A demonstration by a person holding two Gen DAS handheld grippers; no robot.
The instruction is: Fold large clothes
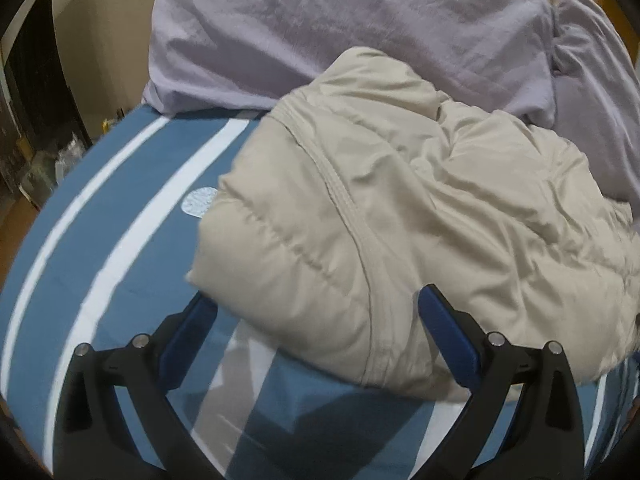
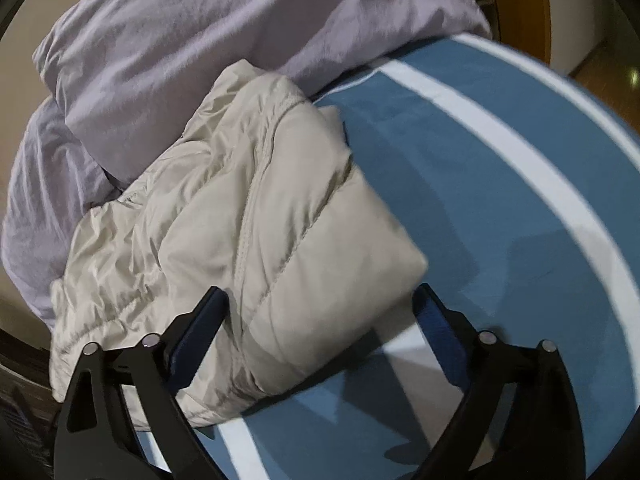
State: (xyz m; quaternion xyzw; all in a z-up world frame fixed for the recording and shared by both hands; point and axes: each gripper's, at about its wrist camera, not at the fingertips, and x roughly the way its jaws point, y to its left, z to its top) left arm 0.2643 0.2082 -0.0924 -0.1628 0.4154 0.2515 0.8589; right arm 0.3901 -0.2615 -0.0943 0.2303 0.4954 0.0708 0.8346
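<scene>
Both the left gripper (image 1: 316,320) and the right gripper (image 2: 320,312) stand wide open, gripping nothing, poised over the near edge of the beige puffer jacket (image 1: 400,208). It lies bundled on the blue striped bed (image 1: 120,240), against lilac bedding (image 1: 360,20). The fold looks nearly finished; next probably a tidy-up pinch of the near hem.

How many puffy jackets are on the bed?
1. The beige puffy jacket lies bundled on the blue striped bedsheet, against the lilac duvet. Others could be hidden under the duvet.
</scene>
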